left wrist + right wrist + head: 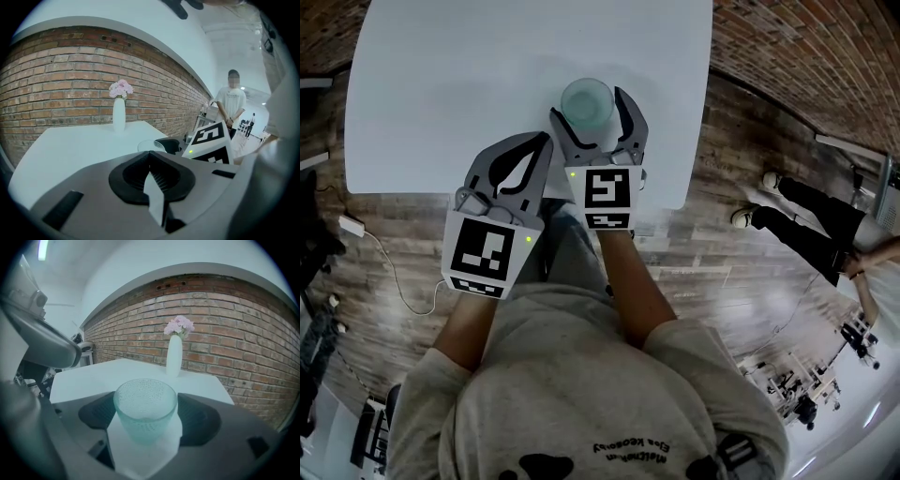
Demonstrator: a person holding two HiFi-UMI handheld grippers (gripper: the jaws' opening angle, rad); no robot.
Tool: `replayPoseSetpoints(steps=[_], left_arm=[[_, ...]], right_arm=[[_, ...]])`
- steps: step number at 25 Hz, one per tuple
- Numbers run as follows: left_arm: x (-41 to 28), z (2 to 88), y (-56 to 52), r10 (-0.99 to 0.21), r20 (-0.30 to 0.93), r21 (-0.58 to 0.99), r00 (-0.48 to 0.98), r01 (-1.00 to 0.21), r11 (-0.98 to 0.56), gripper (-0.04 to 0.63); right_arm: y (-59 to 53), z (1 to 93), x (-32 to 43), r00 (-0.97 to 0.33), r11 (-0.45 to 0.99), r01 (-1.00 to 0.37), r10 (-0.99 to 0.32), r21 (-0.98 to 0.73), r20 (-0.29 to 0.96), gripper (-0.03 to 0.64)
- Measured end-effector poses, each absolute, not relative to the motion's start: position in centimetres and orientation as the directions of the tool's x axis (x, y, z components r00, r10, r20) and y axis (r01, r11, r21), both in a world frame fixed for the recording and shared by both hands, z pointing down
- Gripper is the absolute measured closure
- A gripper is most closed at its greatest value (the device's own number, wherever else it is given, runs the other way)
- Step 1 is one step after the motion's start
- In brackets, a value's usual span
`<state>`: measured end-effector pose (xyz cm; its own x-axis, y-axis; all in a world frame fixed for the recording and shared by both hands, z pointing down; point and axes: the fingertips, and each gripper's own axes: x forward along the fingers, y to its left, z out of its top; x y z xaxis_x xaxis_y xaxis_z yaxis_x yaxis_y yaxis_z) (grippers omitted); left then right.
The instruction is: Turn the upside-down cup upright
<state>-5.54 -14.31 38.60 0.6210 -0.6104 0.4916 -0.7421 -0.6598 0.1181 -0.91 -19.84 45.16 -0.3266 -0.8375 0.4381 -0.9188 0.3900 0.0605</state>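
Observation:
A pale green, dimpled glass cup (587,103) stands on the white table (441,84) near its front edge, with its mouth facing up. My right gripper (589,105) is open, one jaw on each side of the cup. In the right gripper view the cup (145,408) sits between the dark pads (199,416) with a small gap on both sides. My left gripper (546,141) is shut and empty, just left of the right one. In the left gripper view its jaws (150,152) meet, and the cup's rim (151,145) shows beyond them.
A white vase with pink flowers (174,355) stands at the table's far side against a brick wall (56,84). The table's front edge (516,192) runs under both grippers. A person (230,103) stands off to the right on the wooden floor.

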Motion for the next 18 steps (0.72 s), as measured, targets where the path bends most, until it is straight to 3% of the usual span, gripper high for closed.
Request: replayPoseSetpoints(steps=[11, 18], left_arm=[[-6.1, 38.7, -14.0, -0.617, 0.493, 0.121, 0.614, -0.75, -0.65, 0.586], [-6.5, 38.3, -13.4, -0.625, 0.488, 0.113, 0.609, -0.754, -0.647, 0.586]], right_arm=[[-20.0, 45.2, -1.4, -0.345, 0.415, -0.904, -0.849, 0.1, 0.401, 0.239], [-19.5, 43.3, -0.9, -0.399, 0.388, -0.917, -0.87, -0.095, 0.289, 0.241]])
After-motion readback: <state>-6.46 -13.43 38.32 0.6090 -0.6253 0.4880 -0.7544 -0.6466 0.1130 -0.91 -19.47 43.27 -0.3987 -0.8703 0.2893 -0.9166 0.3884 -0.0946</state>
